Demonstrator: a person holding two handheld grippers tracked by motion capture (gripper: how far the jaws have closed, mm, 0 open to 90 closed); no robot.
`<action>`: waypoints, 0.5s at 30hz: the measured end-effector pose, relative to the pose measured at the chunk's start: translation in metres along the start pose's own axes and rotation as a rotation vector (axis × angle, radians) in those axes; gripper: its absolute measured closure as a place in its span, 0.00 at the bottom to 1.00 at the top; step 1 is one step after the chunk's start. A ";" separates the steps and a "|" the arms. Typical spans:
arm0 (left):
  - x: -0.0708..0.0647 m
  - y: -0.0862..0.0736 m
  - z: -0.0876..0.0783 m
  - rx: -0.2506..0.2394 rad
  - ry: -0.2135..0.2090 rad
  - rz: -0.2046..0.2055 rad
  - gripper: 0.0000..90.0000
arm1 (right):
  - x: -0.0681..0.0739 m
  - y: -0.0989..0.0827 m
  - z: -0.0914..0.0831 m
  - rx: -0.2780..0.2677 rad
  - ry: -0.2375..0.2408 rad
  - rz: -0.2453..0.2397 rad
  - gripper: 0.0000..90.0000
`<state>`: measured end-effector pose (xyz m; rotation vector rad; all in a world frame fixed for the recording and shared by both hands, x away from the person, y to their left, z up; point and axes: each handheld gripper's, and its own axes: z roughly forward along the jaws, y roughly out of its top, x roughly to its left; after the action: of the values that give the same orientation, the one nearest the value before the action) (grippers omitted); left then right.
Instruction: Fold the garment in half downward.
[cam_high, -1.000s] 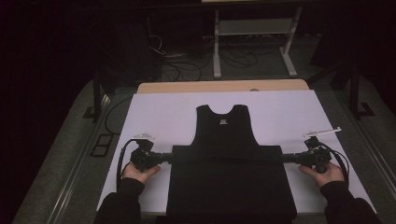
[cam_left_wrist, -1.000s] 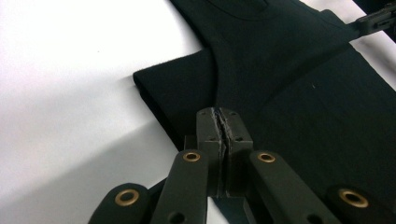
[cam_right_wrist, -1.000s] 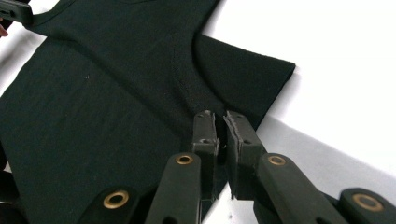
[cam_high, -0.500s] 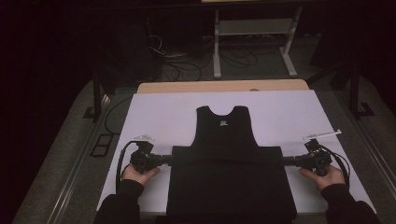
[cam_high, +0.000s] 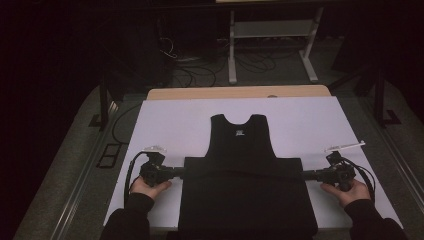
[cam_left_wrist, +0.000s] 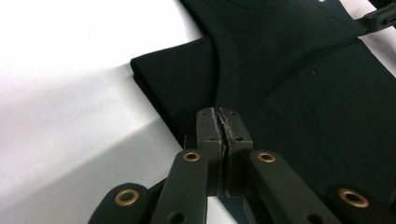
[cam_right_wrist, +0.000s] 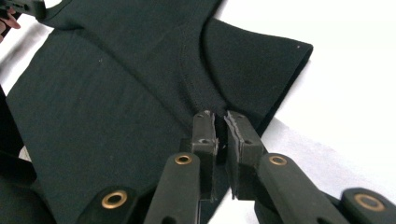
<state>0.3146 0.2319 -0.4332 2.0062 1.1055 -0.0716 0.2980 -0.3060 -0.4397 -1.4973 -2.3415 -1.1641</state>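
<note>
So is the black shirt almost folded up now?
Partly. The black shirt lies on the white table with both sleeves already folded in. The left gripper and right gripper each pinch a side edge. The neck end isn't folded over yet, so that fold is probably next.

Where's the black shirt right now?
In the high view, the black shirt lies flat on the white table, at the near edge, stretched between left tool and right tool.
</note>
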 end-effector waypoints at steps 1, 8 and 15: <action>0.000 0.000 0.000 0.000 0.002 -0.005 0.96 | 0.000 0.000 0.000 0.002 0.000 -0.001 0.90; -0.001 0.000 0.001 -0.004 -0.005 0.015 0.94 | 0.002 0.001 -0.003 -0.033 -0.025 -0.024 0.77; -0.001 0.001 -0.001 -0.030 -0.019 0.015 0.73 | 0.008 0.001 -0.009 -0.098 -0.089 -0.071 0.54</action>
<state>0.3144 0.2319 -0.4320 1.9833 1.0739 -0.0659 0.2920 -0.3063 -0.4290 -1.5388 -2.4480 -1.2715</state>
